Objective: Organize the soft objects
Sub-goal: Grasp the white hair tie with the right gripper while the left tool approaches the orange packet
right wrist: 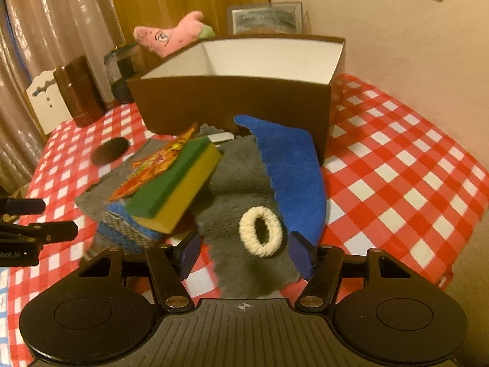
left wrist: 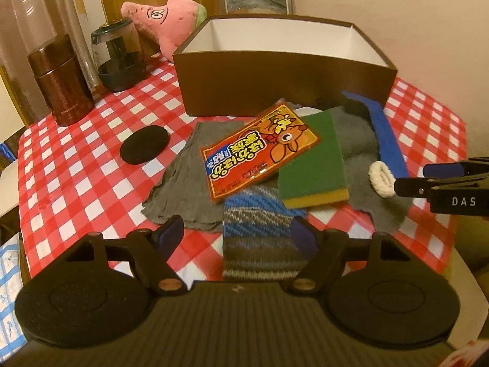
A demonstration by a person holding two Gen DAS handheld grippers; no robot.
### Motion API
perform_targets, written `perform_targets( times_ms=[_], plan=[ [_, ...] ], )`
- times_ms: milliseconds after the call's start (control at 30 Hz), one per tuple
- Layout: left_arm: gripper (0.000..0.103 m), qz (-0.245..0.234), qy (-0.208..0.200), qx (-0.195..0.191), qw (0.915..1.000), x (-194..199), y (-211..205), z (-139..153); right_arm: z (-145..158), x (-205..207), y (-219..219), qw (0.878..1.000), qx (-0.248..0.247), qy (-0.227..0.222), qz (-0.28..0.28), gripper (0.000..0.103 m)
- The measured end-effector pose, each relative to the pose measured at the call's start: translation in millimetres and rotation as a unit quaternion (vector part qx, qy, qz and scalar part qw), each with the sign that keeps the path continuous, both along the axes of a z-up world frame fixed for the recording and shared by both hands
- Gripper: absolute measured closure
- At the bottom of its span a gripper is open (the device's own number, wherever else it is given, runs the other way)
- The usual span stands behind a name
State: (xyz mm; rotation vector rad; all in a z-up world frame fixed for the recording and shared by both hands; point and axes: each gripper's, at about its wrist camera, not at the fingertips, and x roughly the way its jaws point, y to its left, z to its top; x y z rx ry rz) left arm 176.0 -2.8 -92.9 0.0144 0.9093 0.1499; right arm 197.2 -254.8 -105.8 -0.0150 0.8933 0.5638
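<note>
A pile of soft things lies before an open brown box [left wrist: 284,82] [right wrist: 235,104]: a grey cloth [left wrist: 189,180] [right wrist: 244,180], a blue cloth [left wrist: 385,131] [right wrist: 290,165], a green-and-yellow sponge [left wrist: 311,159] [right wrist: 177,189], an orange heat-pack packet [left wrist: 259,150] [right wrist: 156,165], a blue-grey knitted sock [left wrist: 259,232] [right wrist: 128,229] and a cream hair scrunchie [left wrist: 382,179] [right wrist: 259,231]. My left gripper [left wrist: 238,235] is open with its fingers either side of the sock. My right gripper [right wrist: 244,253] [left wrist: 428,177] is open around the scrunchie.
A black round pad [left wrist: 143,144] [right wrist: 110,151] lies left of the pile on the red-checked tablecloth [left wrist: 76,168] [right wrist: 397,168]. A brown canister [left wrist: 61,82] [right wrist: 79,91], a dark-lidded jar [left wrist: 119,55] and a pink plush [left wrist: 165,20] [right wrist: 171,35] stand at the back left.
</note>
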Motion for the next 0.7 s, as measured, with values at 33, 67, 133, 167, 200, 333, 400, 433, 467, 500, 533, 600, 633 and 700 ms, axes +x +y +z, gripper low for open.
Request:
perform_targets(
  times_ms=[33,67,133,167,200,333,400,433,467,500,533,600,633,700],
  plan=[
    [0.027,0.002,0.002,0.003,1.0000,4,-1,-2,-4,6,0,1.000,-0.003,0.003,0.004,0.039],
    [0.027,0.004,0.005,0.007,1.0000,7,-1,-4,-8,11,-1,1.000,-0.003,0.005,0.008,0.039],
    [0.027,0.012,0.010,0.010,0.9998,14,-1,-7,-17,20,-1,1.000,-0.005,0.012,0.018,0.039],
    [0.027,0.015,0.012,0.012,0.9997,16,-1,-9,-21,24,-1,1.000,-0.005,0.016,0.022,0.039],
    [0.027,0.019,0.013,0.013,0.9996,17,-1,-10,-25,28,-2,0.999,-0.002,0.017,0.029,0.039],
    [0.028,0.028,0.019,0.020,0.9992,23,-2,-14,-36,39,1,0.999,-0.003,0.018,0.044,0.042],
    [0.030,0.027,0.021,0.022,0.9992,26,-3,-16,-40,43,2,0.999,-0.005,0.019,0.050,0.046],
    [0.031,0.026,0.023,0.021,0.9992,27,-3,-17,-42,44,3,0.998,-0.007,0.020,0.053,0.049],
    [0.031,0.026,0.024,0.022,0.9991,27,-4,-18,-45,45,3,0.998,-0.010,0.022,0.054,0.051],
    [0.031,0.024,0.025,0.023,0.9991,29,-3,-18,-46,46,4,0.998,-0.011,0.023,0.054,0.053],
    [0.032,0.022,0.024,0.023,0.9992,30,-2,-18,-48,46,4,0.998,-0.011,0.024,0.056,0.055],
    [0.031,0.016,0.024,0.026,0.9992,32,-2,-20,-50,47,6,0.998,-0.015,0.022,0.058,0.058],
    [0.032,0.012,0.024,0.029,0.9992,34,-1,-21,-51,46,7,0.998,-0.018,0.017,0.059,0.061],
    [0.032,0.001,0.024,0.036,0.9991,37,-1,-22,-51,44,10,0.998,-0.026,0.011,0.061,0.071]
  ],
)
